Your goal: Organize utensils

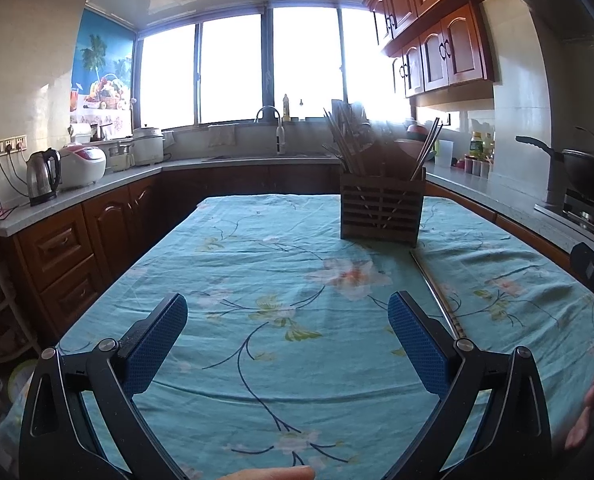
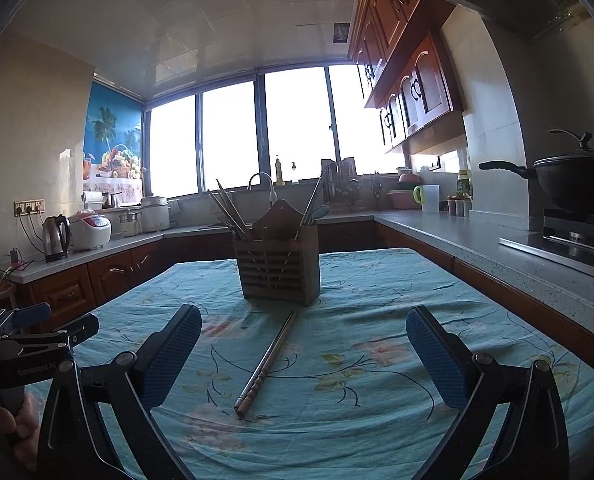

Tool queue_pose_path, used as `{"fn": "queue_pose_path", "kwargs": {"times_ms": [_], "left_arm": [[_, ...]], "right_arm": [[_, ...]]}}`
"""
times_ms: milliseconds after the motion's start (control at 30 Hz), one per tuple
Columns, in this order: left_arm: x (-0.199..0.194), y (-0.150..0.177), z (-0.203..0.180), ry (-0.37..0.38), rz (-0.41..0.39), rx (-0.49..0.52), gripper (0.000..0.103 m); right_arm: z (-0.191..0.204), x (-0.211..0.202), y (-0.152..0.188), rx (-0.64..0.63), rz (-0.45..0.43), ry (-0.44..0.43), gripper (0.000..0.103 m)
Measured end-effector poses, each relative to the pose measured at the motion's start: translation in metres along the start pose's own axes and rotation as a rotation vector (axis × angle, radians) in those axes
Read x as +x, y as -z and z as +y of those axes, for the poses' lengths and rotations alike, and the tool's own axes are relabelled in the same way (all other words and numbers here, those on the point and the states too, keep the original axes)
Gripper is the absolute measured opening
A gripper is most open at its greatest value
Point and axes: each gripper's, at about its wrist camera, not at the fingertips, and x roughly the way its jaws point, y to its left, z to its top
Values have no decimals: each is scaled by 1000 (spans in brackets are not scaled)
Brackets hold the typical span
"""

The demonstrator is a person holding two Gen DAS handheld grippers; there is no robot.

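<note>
A brown slatted utensil holder [image 1: 381, 210] [image 2: 277, 270] stands on the floral turquoise tablecloth [image 1: 257, 280] [image 2: 377, 300], with several chopsticks and a spoon sticking up from it. A pair of metal chopsticks [image 2: 267, 362] [image 1: 437, 292] lies flat on the cloth in front of the holder. My right gripper [image 2: 303, 354] is open just above the cloth, with the chopsticks lying between its fingers, untouched. My left gripper [image 1: 287, 344] is open over bare cloth, left of the chopsticks, holding nothing.
Wooden counters run around the table on three sides. A kettle [image 1: 43, 176] and rice cooker [image 1: 83, 162] stand at the left, a sink tap [image 1: 277, 128] at the back, a black wok [image 2: 573, 180] on the stove at the right. A person's hand shows at the frame edges.
</note>
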Motion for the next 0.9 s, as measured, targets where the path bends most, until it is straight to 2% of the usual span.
{"fn": "queue_pose_path", "kwargs": {"times_ms": [900], "left_arm": [[-2, 0, -4, -7, -8, 21, 103]], "right_arm": [[-1, 0, -1, 12, 1, -2, 103]]}}
